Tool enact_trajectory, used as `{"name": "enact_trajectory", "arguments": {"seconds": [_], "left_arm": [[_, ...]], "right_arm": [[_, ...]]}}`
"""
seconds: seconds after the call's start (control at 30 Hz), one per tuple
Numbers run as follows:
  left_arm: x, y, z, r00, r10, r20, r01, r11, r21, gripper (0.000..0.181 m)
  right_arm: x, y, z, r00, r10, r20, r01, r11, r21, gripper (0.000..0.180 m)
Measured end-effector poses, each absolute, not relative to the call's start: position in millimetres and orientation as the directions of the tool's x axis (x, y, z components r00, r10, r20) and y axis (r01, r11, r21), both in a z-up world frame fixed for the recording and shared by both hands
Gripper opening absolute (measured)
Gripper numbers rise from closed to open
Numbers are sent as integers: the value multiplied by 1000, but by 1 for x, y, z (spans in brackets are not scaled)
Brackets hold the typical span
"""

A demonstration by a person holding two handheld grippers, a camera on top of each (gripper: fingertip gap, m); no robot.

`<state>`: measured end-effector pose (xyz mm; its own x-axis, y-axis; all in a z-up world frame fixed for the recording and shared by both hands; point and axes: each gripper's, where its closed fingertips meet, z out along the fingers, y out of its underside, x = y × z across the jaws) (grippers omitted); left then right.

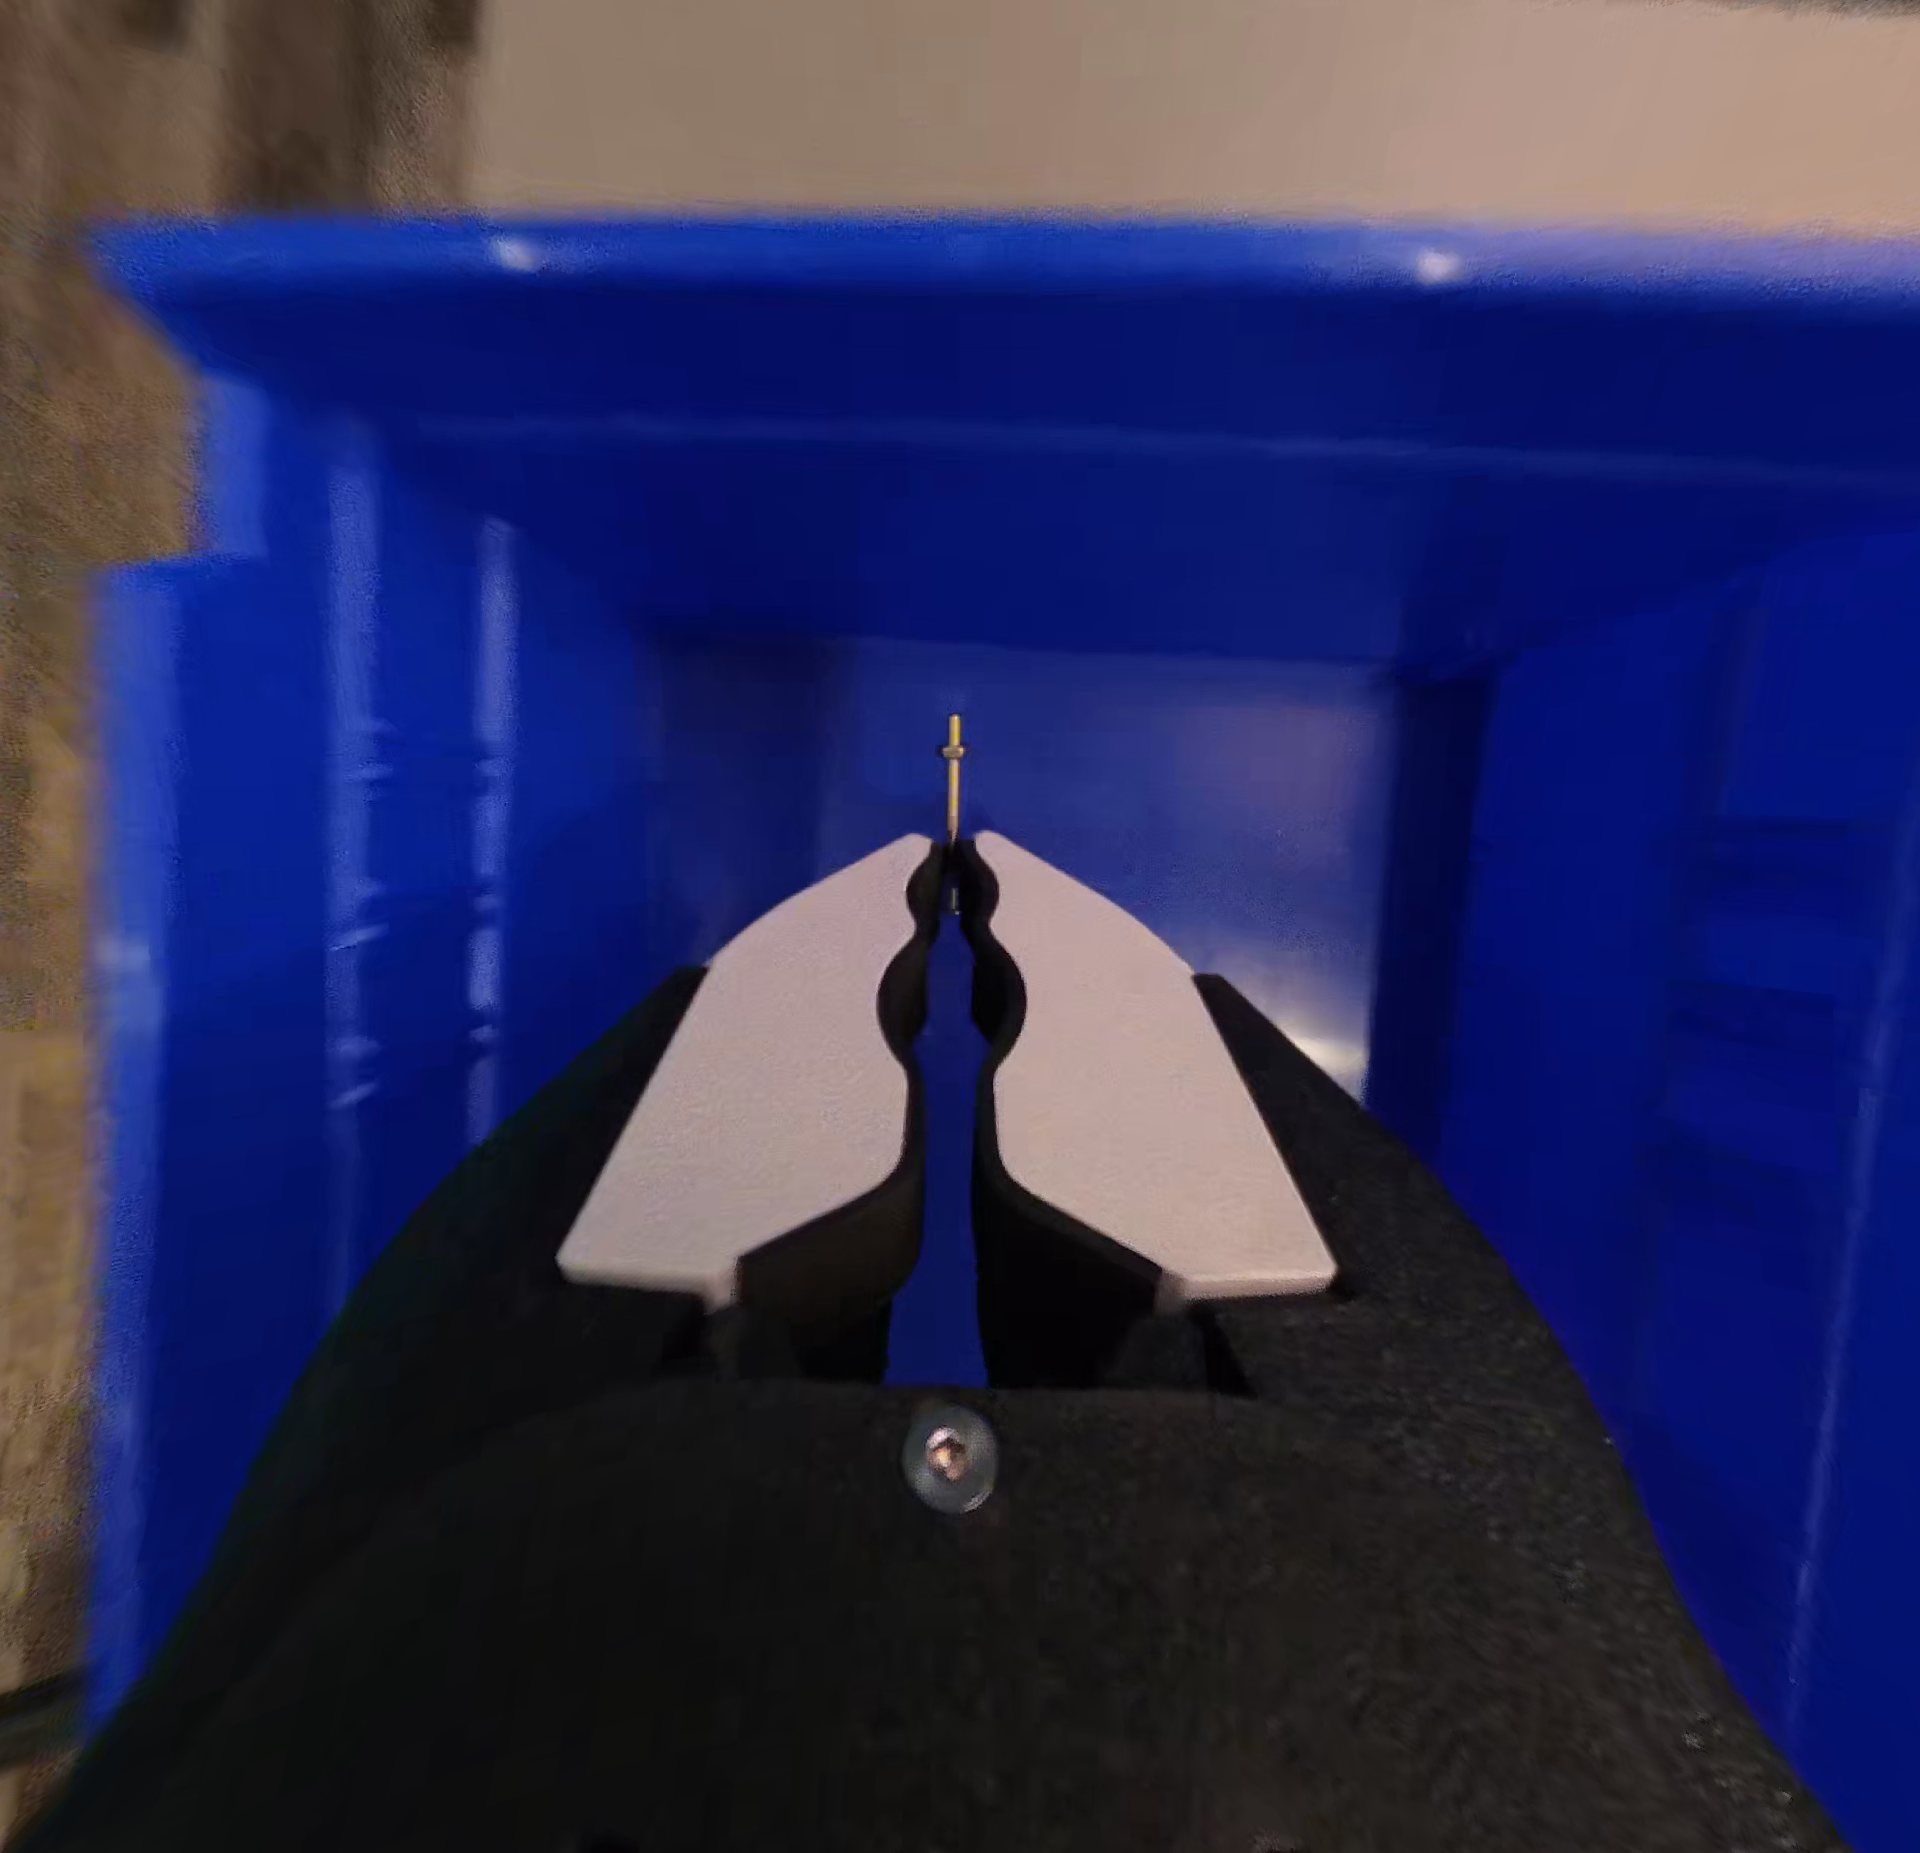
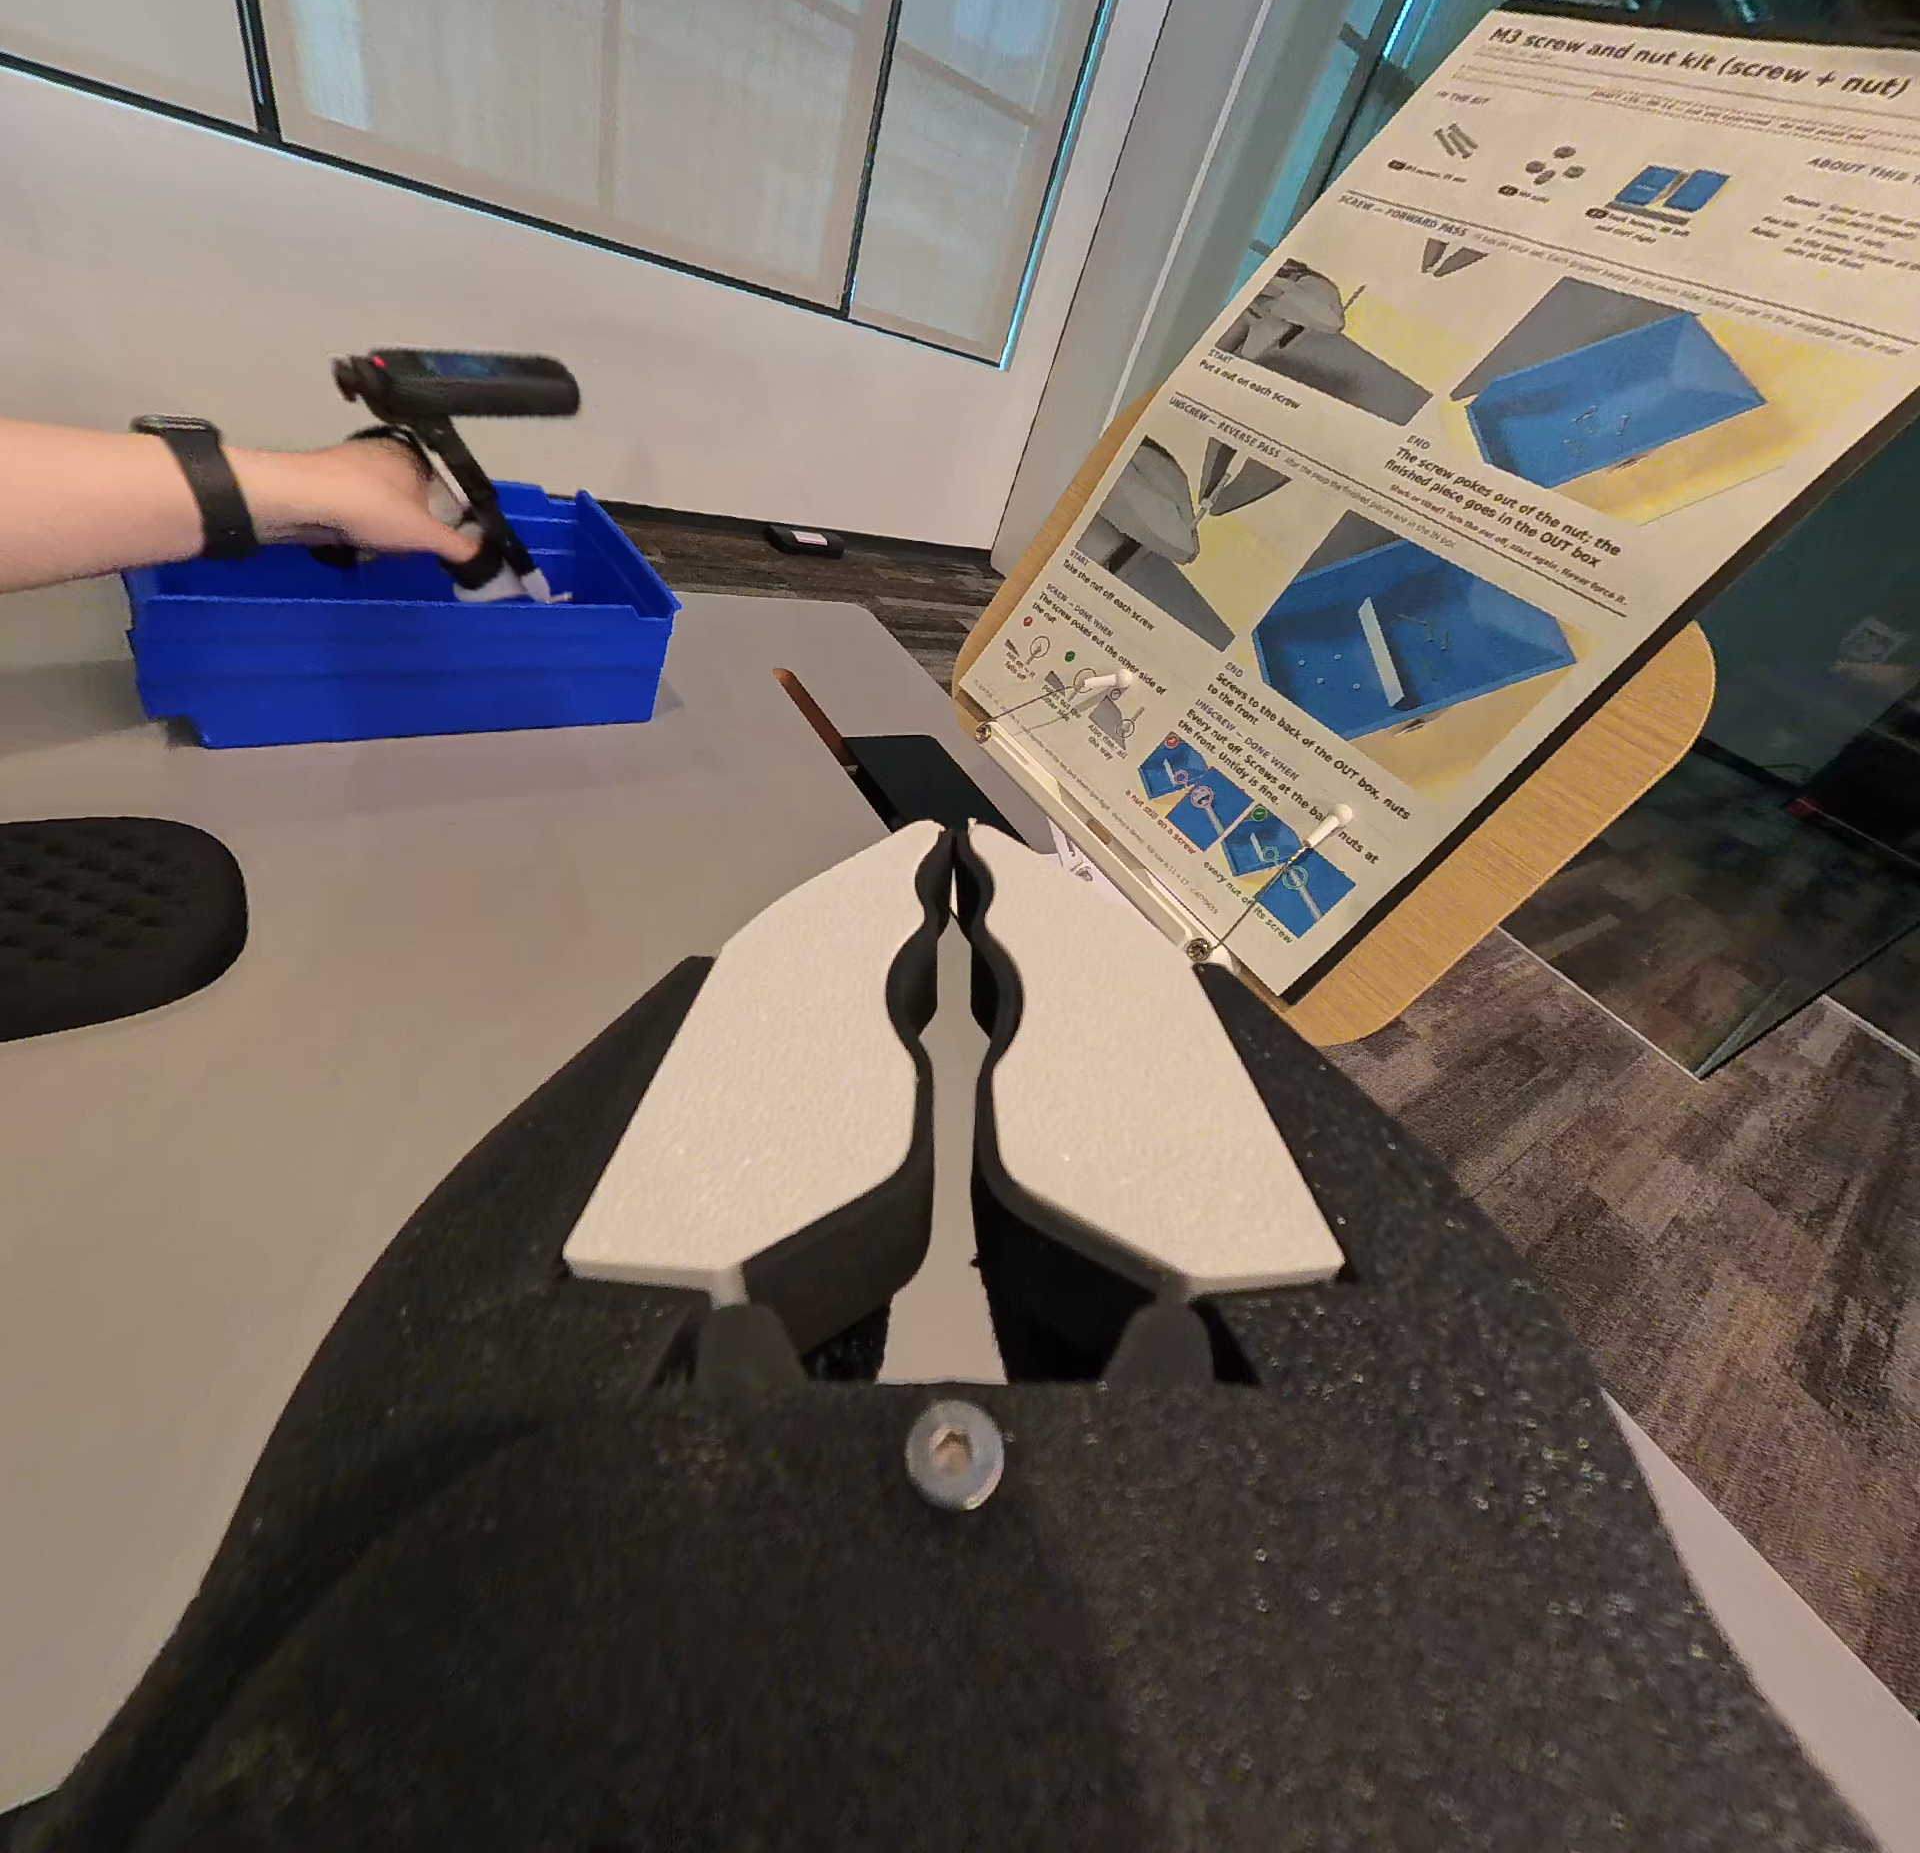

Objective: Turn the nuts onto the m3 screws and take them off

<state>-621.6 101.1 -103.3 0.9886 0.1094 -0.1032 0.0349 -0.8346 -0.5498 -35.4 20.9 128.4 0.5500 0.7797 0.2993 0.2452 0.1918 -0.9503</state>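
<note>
My left gripper [image 1: 954, 839] is shut on a thin brass screw [image 1: 953, 790] that sticks straight out past the fingertips, with a small nut [image 1: 953, 752] threaded near its far end. It is inside a blue plastic box [image 1: 1039, 515], close to the far wall. In the right wrist view the left gripper [image 2: 540, 588] shows far off, held by a person's hand [image 2: 353, 504], reaching down into the same blue box [image 2: 395, 660]. My right gripper [image 2: 958, 835] is shut and empty, hovering above the grey table [image 2: 468, 920].
An instruction board [image 2: 1455, 473] leans on a wooden stand at the right, past the table edge. A black perforated pad [image 2: 104, 920] lies at the table's left. Carpet floor [image 2: 1662, 1180] lies to the right, a glass wall behind. One gripper's finger ends stand about 65 cm off the other's.
</note>
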Motion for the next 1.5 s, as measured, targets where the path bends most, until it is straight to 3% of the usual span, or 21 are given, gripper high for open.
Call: {"name": "enact_trajectory", "arguments": {"seconds": [0.23,0.5,0.73,0.97,1.13,1.27,1.5], "left_arm": [[-595,91,23,970,184,-156,-36,-531,-847,3],[-466,80,115,960,31,-279,-258,-292,-921,3],[-294,63,139,887,-413,-207,-269,-97,-958,2],[-159,3,156,502,-865,-24,-82,-20,-996,2],[-134,-25,152,265,-963,57,27,-51,-998,2],[-130,-36,152,110,-984,137,92,-127,-988,2],[-134,-42,149,48,-986,159,96,-154,-983,2]], "right_arm": [[-46,26,120,532,794,294,261,177,-949,0],[-63,26,114,500,806,317,286,192,-939,0],[-73,19,117,468,827,312,251,214,-944,0],[-73,1,158,487,839,241,30,260,-965,1],[-81,-17,175,421,891,170,-100,232,-968,13],[-104,-26,164,317,937,147,-66,176,-982,22],[-128,-39,165,254,962,104,-126,140,-982,18]]}}
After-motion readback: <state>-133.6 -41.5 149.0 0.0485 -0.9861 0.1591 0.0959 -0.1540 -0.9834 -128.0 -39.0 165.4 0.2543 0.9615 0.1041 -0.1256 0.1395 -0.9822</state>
